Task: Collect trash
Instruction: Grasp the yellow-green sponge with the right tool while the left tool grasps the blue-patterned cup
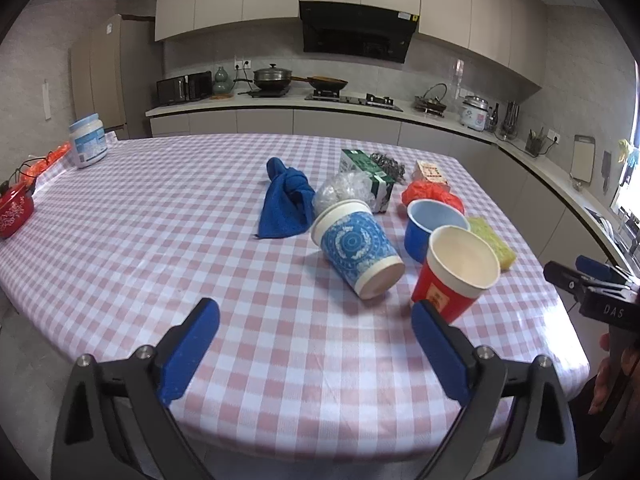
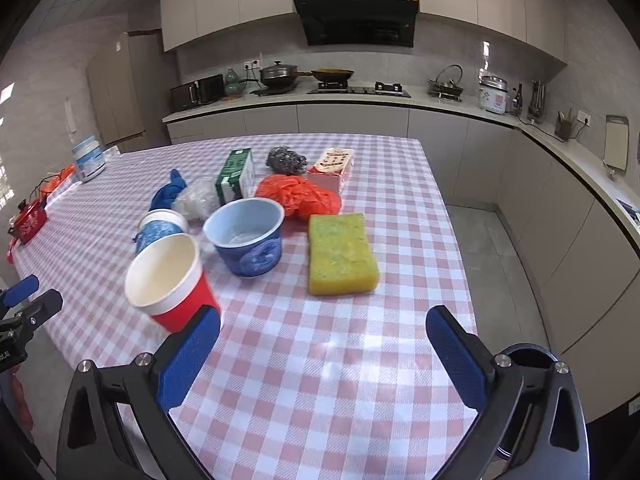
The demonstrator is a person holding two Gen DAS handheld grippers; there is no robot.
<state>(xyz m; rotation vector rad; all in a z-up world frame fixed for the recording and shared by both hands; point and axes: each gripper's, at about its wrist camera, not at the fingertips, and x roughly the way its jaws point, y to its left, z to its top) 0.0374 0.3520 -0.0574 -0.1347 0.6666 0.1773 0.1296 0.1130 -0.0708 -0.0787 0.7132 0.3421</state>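
1. So the landmark here was the red paper cup (image 1: 454,276), which stood upright near the front edge of the checkered table (image 1: 160,240), white inside and nothing in it.
2. Left gripper (image 1: 316,316) hung over the table edge with its blue fingers (image 1: 192,344) spread wide and only tablecloth between them. Its right pad sat just in front of the red paper cup's base; can't tell if they touched.
3. Right gripper (image 2: 324,328) was also wide apart and gripped nothing. Its left pad sat right by the red paper cup in that view, again too close to call.
4. Left of the red paper cup, a blue patterned cup (image 1: 356,252) lay tipped on its side, bottom facing the camera.
5. Just behind the red paper cup was a blue bowl (image 2: 248,240), upright.
6. To the right of the bowl, so behind and right of the red paper cup, lay a yellow-green sponge (image 2: 340,254), flat on the cloth.
7. Further back from the red paper cup: an orange plastic bag (image 2: 298,196), a crumpled clear plastic wad (image 2: 198,200), a green carton (image 2: 236,174), a steel scrubber (image 2: 286,159), a pink box (image 2: 334,168) and a blue cloth (image 1: 286,204).
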